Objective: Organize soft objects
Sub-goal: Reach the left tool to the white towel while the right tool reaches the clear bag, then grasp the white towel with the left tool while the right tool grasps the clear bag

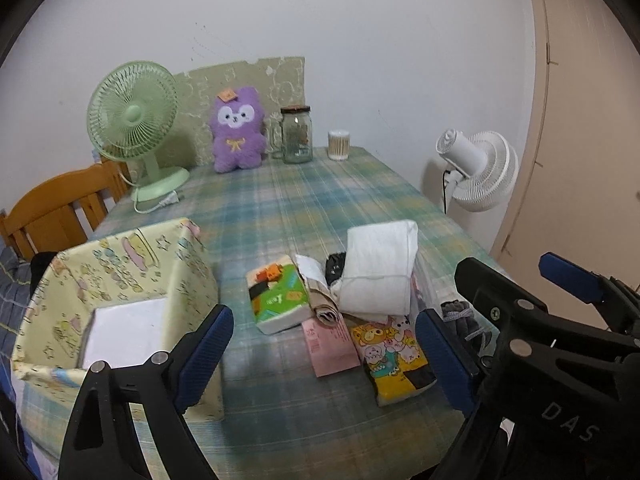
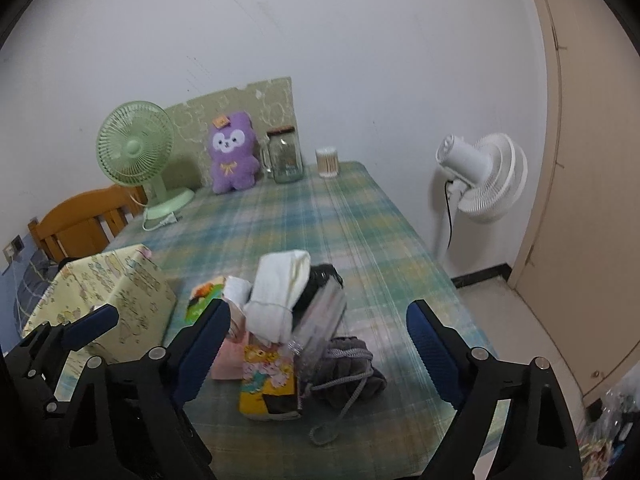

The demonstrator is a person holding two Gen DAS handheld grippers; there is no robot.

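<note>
A pile of soft things lies mid-table: a folded white cloth (image 1: pixel 378 270), a green tissue pack (image 1: pixel 276 298), a yellow cartoon tissue pack (image 1: pixel 394 358), a pink packet (image 1: pixel 330 340), a black item (image 1: pixel 335 266) and a grey drawstring pouch (image 2: pixel 346 364). A yellow fabric bin (image 1: pixel 120 280) stands to the left, a white pad on its floor. My left gripper (image 1: pixel 324 354) is open and empty, just short of the pile. My right gripper (image 2: pixel 320 352) is open and empty, its fingers either side of the pouch and yellow pack (image 2: pixel 268 380). A purple plush (image 1: pixel 238 130) sits at the back.
At the table's far edge stand a green desk fan (image 1: pixel 134 128), a glass jar (image 1: pixel 296 134) and a cotton swab tub (image 1: pixel 339 145). A white floor fan (image 1: pixel 478 170) stands off the right edge. A wooden chair (image 1: pixel 60 208) is at the left.
</note>
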